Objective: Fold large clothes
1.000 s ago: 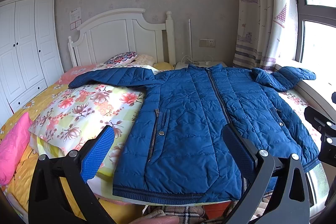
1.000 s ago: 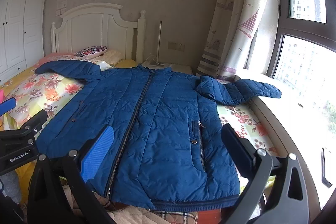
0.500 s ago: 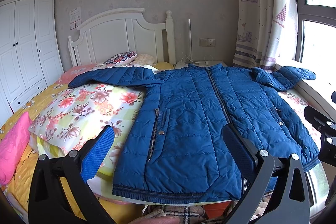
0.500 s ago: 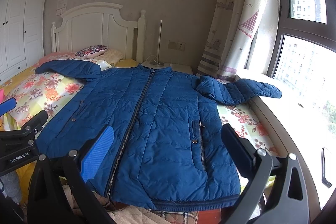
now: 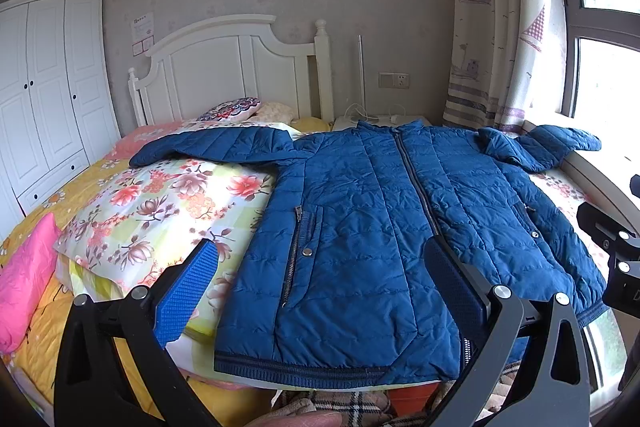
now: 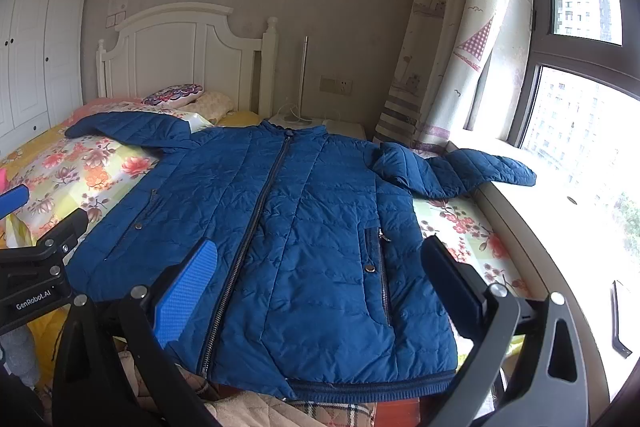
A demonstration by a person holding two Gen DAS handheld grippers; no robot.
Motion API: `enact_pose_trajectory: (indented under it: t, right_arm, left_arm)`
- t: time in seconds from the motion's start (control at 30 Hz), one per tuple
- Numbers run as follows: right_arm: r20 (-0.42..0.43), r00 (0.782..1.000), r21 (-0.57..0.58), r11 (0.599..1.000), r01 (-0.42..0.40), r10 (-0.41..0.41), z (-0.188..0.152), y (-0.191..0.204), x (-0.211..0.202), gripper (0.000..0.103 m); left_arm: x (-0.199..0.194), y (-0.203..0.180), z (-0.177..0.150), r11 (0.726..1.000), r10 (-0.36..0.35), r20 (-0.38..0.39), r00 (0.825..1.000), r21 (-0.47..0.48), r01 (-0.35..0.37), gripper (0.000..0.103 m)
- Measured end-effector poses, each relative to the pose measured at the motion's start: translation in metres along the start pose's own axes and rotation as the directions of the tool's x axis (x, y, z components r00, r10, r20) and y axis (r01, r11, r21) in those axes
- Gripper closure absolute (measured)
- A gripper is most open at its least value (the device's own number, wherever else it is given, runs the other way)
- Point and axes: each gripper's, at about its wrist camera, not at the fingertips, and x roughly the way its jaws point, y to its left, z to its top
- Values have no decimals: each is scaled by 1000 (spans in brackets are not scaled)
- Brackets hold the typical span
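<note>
A blue quilted jacket (image 5: 372,227) (image 6: 288,227) lies flat on the bed, front up and zipped, hem toward me. Its left sleeve (image 5: 208,147) stretches across the floral quilt; its right sleeve (image 6: 460,171) bends toward the window sill. My left gripper (image 5: 320,291) hovers open above the hem on the jacket's left half, holding nothing. Over the lower middle of the jacket my right gripper (image 6: 316,287) is also open and holds nothing. Each gripper shows at the edge of the other's view: the right gripper body (image 5: 612,247) and the left gripper body (image 6: 36,267).
A floral quilt (image 5: 160,211) and a pink pillow (image 5: 24,279) lie left of the jacket. A white headboard (image 5: 224,75) and a bedside stand (image 6: 316,123) are behind it. Curtain (image 6: 452,47) and window sill (image 6: 560,227) stand at the right. A plaid blanket (image 5: 340,407) lies below the hem.
</note>
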Motion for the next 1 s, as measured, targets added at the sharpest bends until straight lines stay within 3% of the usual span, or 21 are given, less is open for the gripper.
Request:
enact_pose_trajectory:
  t: [0.27,0.47,0.73,1.0]
  right_arm:
    - [-14,1000,6,1000,7,-7,-3,-2,7,2]
    - [-75,996,4,999,39,-38,-9,-6,41,2]
    - [-183,976,27,991,129,-122,-1,-34,129,2]
    - [-263,950,69,978,196,-171,21,-69,198,2]
  left_arm:
    - [7,-3,-1,1000,-7,-20,1000,5,7,4]
    - [36,-6,0,1000,-7,-77,997,16,8,4]
    - [144,-27,32,992,44,-171,984,122,-23,4]
    - [229,-51,67,990,36,-257,966,139,0,4]
